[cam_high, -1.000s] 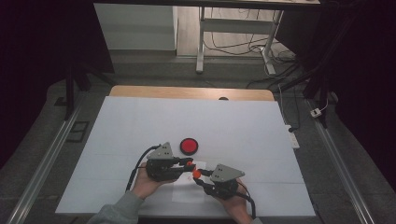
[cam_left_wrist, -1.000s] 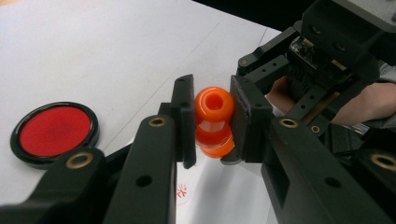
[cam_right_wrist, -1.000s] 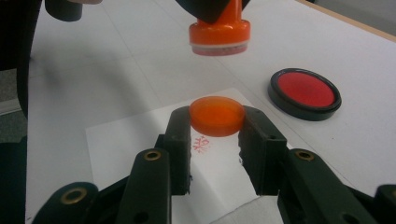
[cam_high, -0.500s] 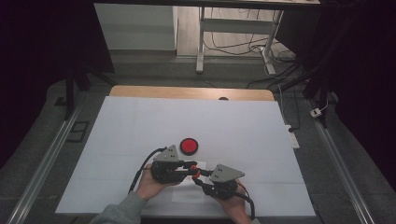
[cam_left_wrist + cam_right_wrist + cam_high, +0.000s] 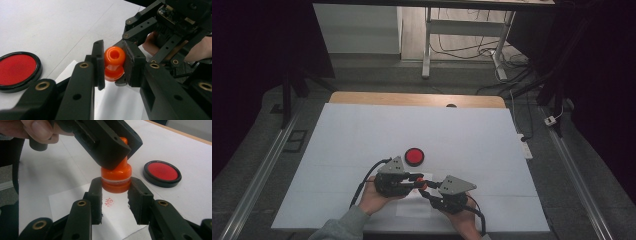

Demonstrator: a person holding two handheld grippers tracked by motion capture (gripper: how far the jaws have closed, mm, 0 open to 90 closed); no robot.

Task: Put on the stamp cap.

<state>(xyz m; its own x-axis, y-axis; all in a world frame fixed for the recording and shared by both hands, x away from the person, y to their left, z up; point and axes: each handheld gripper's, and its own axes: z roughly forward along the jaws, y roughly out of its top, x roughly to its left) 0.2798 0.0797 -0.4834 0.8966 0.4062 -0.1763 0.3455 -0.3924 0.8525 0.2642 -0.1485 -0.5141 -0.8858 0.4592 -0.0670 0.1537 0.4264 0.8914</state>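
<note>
Orange stamp (image 5: 116,176) hangs just above a white paper sheet (image 5: 75,202) on my worktop (image 5: 362,130), near its front edge. My left gripper (image 5: 113,63) pinches the stamp's rounded knob between its fingers (image 5: 98,62), clamped firmly. My right gripper (image 5: 115,195) has its fingers (image 5: 96,195) on either side of the stamp's wider base, touching it or nearly so; I cannot tell whether they press on it. Under the stamp, a small red mark (image 5: 108,202) shows on the paper. A round red ink pad (image 5: 414,156) in a black rim sits just beyond my grippers.
</note>
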